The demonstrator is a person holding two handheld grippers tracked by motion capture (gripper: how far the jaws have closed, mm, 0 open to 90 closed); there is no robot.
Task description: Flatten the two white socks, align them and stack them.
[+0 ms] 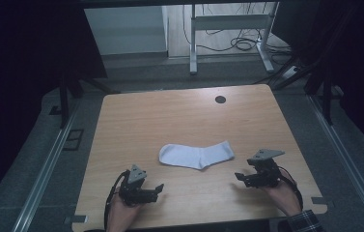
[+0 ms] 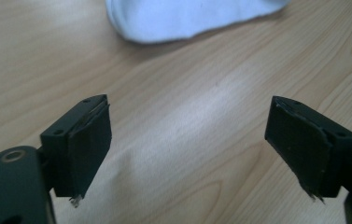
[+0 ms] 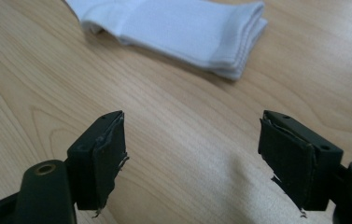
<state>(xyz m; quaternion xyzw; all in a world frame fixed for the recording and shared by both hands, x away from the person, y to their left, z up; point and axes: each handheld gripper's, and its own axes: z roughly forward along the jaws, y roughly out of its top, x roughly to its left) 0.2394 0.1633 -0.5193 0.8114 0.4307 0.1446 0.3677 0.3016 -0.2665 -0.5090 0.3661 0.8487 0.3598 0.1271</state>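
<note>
White sock (image 1: 196,155) — flat, mid-table

high view: set above the near edge, aimed forward and down, the whole counter (image 1: 179,121) taken in from afar | left and right tongs views: carried low, close over the wood | shared by all three: the white sock (image 1: 196,155) (image 2: 187,16) (image 3: 178,28)

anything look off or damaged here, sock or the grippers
The white sock lies flat and neat on the table, apart from both grippers. One oddity: the black pads of the right gripper are frayed and peeling at their lower edges, and the left gripper pads are too. Both stand open and empty.
</note>
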